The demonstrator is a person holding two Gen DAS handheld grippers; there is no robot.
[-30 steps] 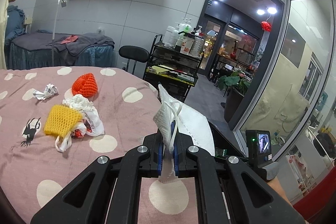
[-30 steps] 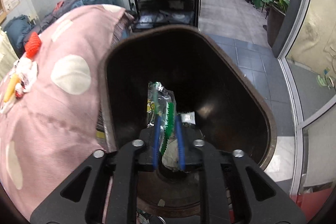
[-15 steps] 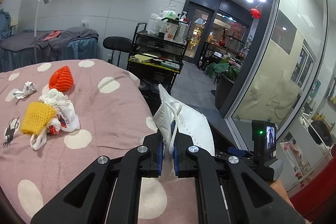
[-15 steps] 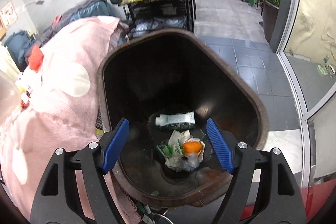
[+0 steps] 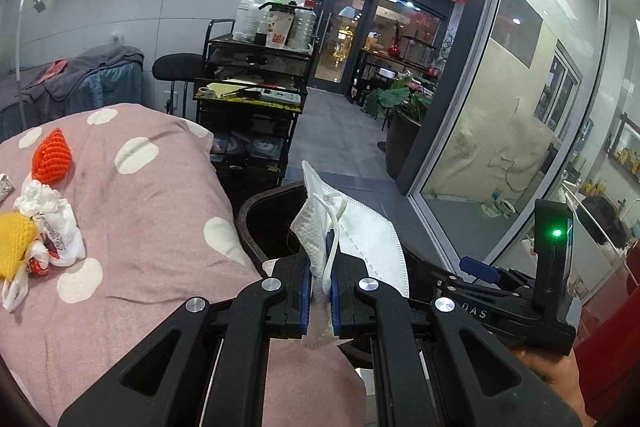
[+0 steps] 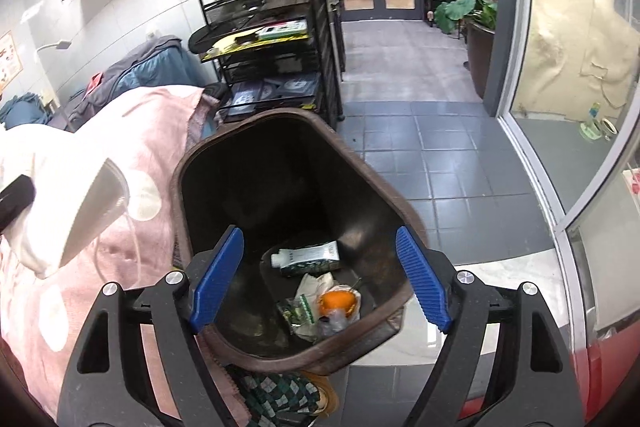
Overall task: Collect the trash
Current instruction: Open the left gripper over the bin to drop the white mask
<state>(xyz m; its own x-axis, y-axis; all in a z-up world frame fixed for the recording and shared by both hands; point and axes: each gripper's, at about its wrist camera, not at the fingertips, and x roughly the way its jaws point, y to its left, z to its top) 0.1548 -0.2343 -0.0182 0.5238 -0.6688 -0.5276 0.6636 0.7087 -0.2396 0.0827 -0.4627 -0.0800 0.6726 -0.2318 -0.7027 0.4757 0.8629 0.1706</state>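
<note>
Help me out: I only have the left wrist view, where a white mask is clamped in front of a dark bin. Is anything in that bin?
Observer: Yes. The right wrist view looks into the brown bin: a white-and-green tube lies on the bottom, beside a crumpled wrapper and something orange.
Operator: Is the right gripper carrying anything?
Observer: No. The right gripper is open above the bin, with nothing between its blue pads.
Operator: Is the mask over the bin?
Observer: Not in that view: the mask shows left of the rim, in front of the pink spotted cover.
</note>
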